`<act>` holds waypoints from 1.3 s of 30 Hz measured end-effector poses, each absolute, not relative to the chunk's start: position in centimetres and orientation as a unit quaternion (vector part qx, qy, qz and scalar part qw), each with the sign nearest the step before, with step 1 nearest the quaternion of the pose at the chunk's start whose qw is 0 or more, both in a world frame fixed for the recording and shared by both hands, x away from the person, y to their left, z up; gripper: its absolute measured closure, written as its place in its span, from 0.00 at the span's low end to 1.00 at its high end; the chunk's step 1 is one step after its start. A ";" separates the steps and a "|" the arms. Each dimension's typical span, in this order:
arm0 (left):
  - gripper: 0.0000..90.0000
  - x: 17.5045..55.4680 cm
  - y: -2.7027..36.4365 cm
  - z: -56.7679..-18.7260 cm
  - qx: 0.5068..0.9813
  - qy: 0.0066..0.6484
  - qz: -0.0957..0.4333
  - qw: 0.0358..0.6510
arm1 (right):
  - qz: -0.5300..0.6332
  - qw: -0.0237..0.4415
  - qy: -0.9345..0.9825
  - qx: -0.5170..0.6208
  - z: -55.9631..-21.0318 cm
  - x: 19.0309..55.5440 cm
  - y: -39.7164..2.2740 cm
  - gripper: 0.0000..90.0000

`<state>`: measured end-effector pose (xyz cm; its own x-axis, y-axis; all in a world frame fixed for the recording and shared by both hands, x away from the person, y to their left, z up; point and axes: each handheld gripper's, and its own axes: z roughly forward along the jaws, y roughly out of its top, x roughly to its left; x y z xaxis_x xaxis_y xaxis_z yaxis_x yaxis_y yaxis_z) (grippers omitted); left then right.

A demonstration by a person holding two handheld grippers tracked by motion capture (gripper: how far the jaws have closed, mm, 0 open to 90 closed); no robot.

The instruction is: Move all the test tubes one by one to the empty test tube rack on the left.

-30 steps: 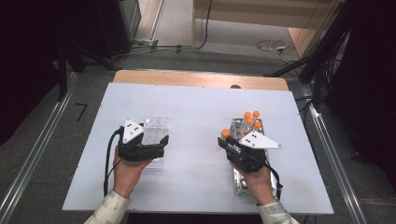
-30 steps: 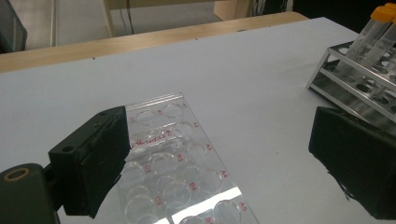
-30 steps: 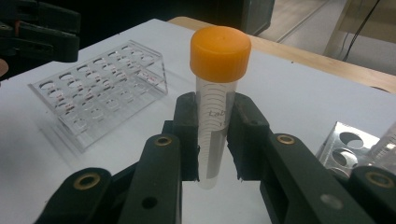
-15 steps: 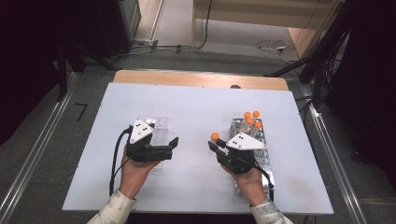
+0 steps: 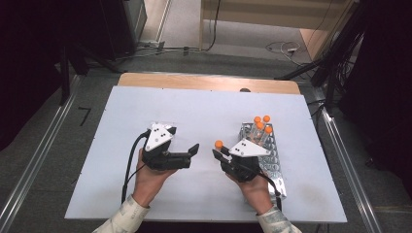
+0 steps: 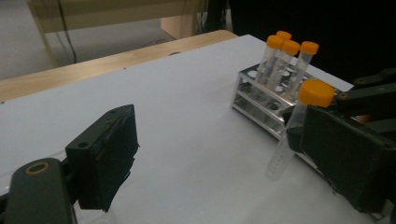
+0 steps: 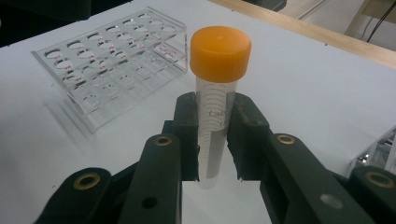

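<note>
In the right gripper view, the right gripper [image 7: 212,140] clenches an orange-capped tube [image 7: 215,116] upright between its fingers, low centre of frame. The left gripper [image 6: 233,154], jaws just closing, stands released and empty. Transfer seems underway: four tubes remain in the metal rack [image 5: 269,150]; the clear rack [image 7: 112,65] at upper left stands empty.

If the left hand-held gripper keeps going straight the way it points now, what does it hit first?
Probably the capped tube held upright in the right hand-held gripper, just ahead between the left hand-held gripper's open jaws. The metal rack lies behind; depth is unclear.
</note>
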<state>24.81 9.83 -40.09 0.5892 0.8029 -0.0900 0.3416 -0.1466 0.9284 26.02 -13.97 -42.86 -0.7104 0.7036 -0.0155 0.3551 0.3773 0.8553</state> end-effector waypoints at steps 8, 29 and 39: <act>0.17 24.7 7.7 -40.0 0.746 0.358 0.198 0.525 | 0.450 0.189 0.811 0.322 -43.0 26.1 -13.4 0.80; 0.61 25.6 6.5 -41.1 0.772 0.320 0.169 0.523 | 0.459 0.168 0.819 0.301 -43.1 25.9 -11.8 0.80; 0.76 25.7 6.3 -41.3 0.773 0.314 0.166 0.526 | 0.459 0.170 0.818 0.303 -43.0 25.8 -11.9 0.80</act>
<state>25.68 6.26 -41.26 0.7480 0.6597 -0.0728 0.3104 -0.2508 0.9169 25.84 -11.90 -43.01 -0.7589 0.6513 0.0011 0.3398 0.3944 0.8538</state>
